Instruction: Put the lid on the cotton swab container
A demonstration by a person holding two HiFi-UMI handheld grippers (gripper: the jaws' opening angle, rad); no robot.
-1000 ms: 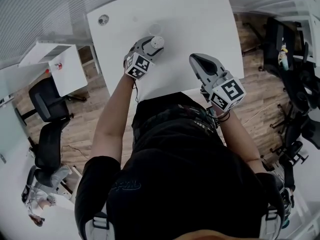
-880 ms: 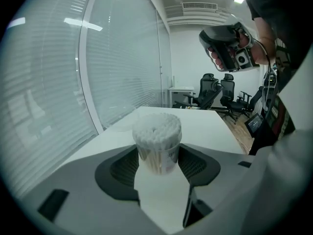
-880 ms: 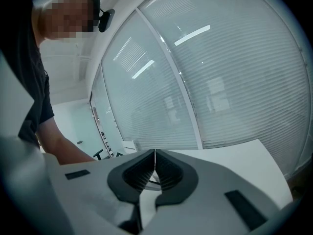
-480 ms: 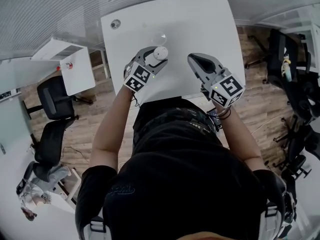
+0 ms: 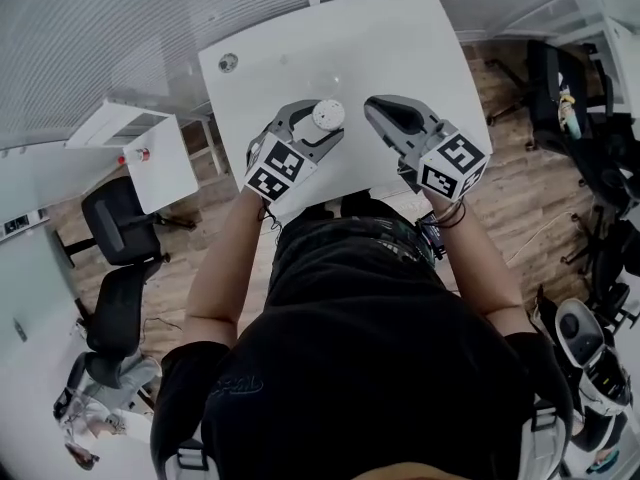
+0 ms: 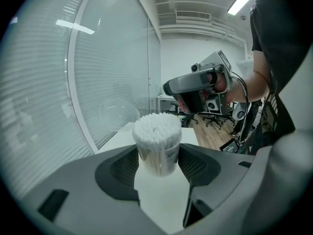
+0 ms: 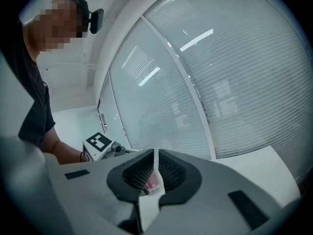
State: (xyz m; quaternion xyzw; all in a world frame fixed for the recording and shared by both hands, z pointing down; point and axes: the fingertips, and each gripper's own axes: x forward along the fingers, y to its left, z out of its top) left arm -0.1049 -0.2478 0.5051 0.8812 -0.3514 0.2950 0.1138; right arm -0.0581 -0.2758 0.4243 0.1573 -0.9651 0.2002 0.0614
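The cotton swab container is a small clear cylinder packed with white swabs, with no lid on it. My left gripper is shut on it, jaws wide, pads against its sides. The clear domed lid lies on the white table beyond the container, faint in the head view. My right gripper is shut with nothing held, hovering just right of the container. In the left gripper view it hangs above and behind the swabs.
A round cable hole sits at the table's far left corner. Off the table, a small white side table and black office chairs stand on the left, more chairs on the right. A glass wall with blinds lies beyond the table.
The right gripper has drawn in closer to the left gripper and the container. The left gripper keeps its hold on the container. The head view has shifted.
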